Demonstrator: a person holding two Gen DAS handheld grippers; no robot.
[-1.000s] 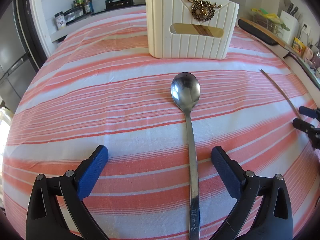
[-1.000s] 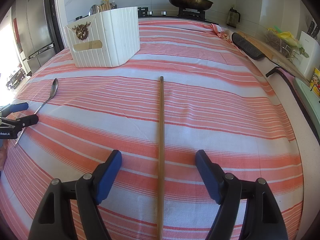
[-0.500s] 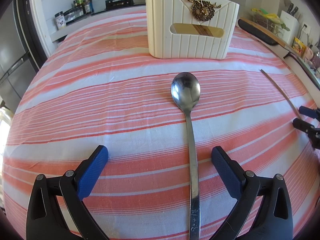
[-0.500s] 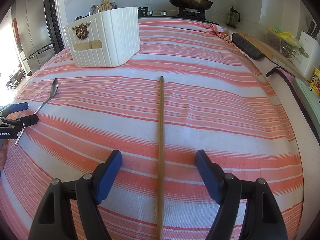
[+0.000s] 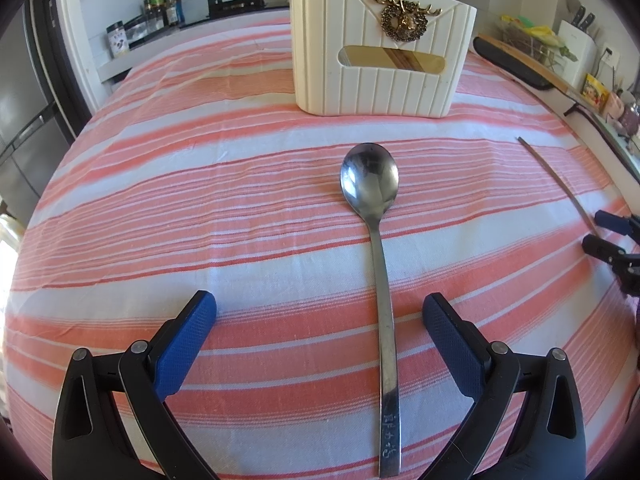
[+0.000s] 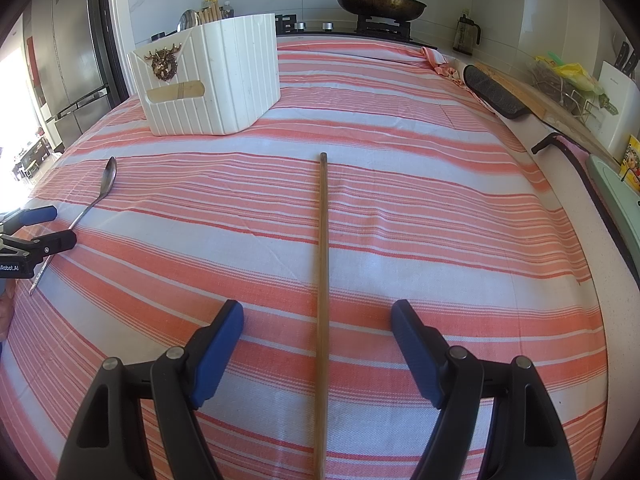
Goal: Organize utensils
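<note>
A steel spoon [image 5: 378, 240] lies on the striped cloth, bowl pointing at a cream utensil holder [image 5: 380, 76] with a gold deer emblem. My left gripper [image 5: 318, 316] stands open, its blue pads either side of the spoon's handle without touching. In the right wrist view a wooden chopstick [image 6: 323, 260] lies lengthwise between the open fingers of my right gripper [image 6: 318, 320], also untouched. The holder [image 6: 212, 84] stands back left there, with a spoon and chopsticks sticking out of it. The spoon [image 6: 96, 196] and left gripper [image 6: 44, 226] show at the left edge.
A red-and-white striped cloth [image 6: 420, 208] covers the table. A pan [image 6: 380, 4] sits on the stove behind. A black mat [image 6: 494, 94], a cutting board and a knife block line the right counter. A fridge [image 6: 68, 64] stands at the left.
</note>
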